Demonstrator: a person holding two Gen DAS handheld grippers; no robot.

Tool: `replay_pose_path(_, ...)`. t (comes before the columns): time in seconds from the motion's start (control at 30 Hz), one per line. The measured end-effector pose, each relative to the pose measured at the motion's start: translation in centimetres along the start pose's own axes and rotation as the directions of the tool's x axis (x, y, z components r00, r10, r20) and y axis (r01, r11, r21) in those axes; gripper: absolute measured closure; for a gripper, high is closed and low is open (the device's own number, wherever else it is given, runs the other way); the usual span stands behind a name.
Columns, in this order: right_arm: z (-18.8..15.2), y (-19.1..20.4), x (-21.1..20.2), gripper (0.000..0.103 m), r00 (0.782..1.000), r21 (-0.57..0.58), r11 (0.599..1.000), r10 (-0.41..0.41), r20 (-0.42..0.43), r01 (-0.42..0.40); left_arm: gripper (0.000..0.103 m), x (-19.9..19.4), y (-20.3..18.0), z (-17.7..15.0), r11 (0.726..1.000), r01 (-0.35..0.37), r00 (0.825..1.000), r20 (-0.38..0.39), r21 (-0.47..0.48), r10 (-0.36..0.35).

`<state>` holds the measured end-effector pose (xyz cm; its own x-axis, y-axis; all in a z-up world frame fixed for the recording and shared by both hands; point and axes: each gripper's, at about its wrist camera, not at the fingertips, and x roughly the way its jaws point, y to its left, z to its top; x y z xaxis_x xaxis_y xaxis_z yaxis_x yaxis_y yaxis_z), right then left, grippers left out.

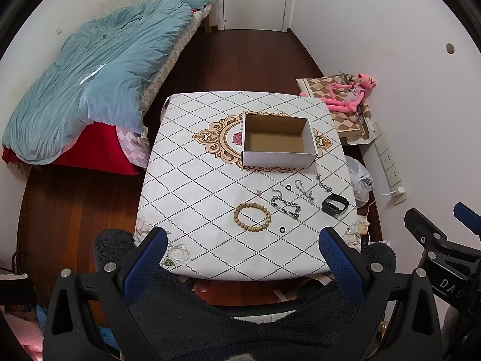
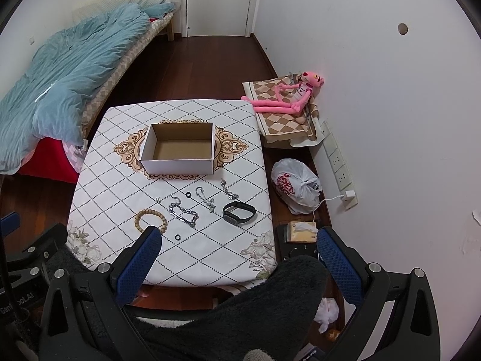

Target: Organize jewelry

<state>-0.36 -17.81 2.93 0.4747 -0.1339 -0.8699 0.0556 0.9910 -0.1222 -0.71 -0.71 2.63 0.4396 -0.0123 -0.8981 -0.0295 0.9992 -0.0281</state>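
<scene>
An empty open cardboard box (image 1: 278, 141) (image 2: 180, 147) stands mid-table. In front of it lie a wooden bead bracelet (image 1: 252, 213) (image 2: 150, 218), a thick silver chain bracelet (image 1: 285, 204) (image 2: 183, 212), two thin silver chains (image 1: 305, 191) (image 2: 206, 198), a black smart band (image 1: 335, 204) (image 2: 239, 210), two small black rings (image 1: 282, 229) (image 2: 177, 237) and a tiny earring (image 1: 258, 192). My left gripper (image 1: 243, 261) and right gripper (image 2: 237, 261) are open, empty, held above the table's near edge.
The table wears a white diamond-pattern cloth (image 1: 210, 180). A bed with a blue duvet (image 1: 90, 84) is at left. A pink plush toy (image 2: 288, 96), a white plastic bag (image 2: 296, 189) and a wall power strip (image 2: 339, 162) are at right.
</scene>
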Motion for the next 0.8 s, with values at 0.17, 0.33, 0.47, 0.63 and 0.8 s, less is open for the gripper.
replay_pose_path(0.17,-0.2,0.3,-0.1,0.000,1.000,-0.001,1.000,0.001,0.001,-0.001,0.000,-0.1,0.2,-0.2,1.000,0.002,1.000,-0.001,-0.004,-0.002)
replay_pose_path(0.33,-0.2,0.7,-0.4,0.000,1.000,-0.009,1.000,0.004,0.004,-0.004,0.000,-0.4,-0.3,0.2,1.000,0.002,1.000,0.005,-0.005,-0.002)
replay_pose_path(0.47,-0.1,0.7,-0.4,0.000,1.000,-0.003,1.000,0.006,0.012,-0.006,0.000,-0.1,0.7,-0.4,1.000,0.006,1.000,0.006,-0.003,-0.006)
replay_pose_path(0.63,0.2,0.5,1.4,0.000,1.000,0.028,1.000,0.003,-0.002,-0.003,0.000,1.3,0.9,-0.1,1.000,-0.009,1.000,-0.005,-0.003,0.009)
replay_pose_path(0.8,0.4,0.1,5.1,0.000,0.999,0.066,0.998,0.001,-0.045,0.002,0.000,4.7,1.4,0.3,0.998,-0.064,0.998,-0.024,-0.009,0.064)
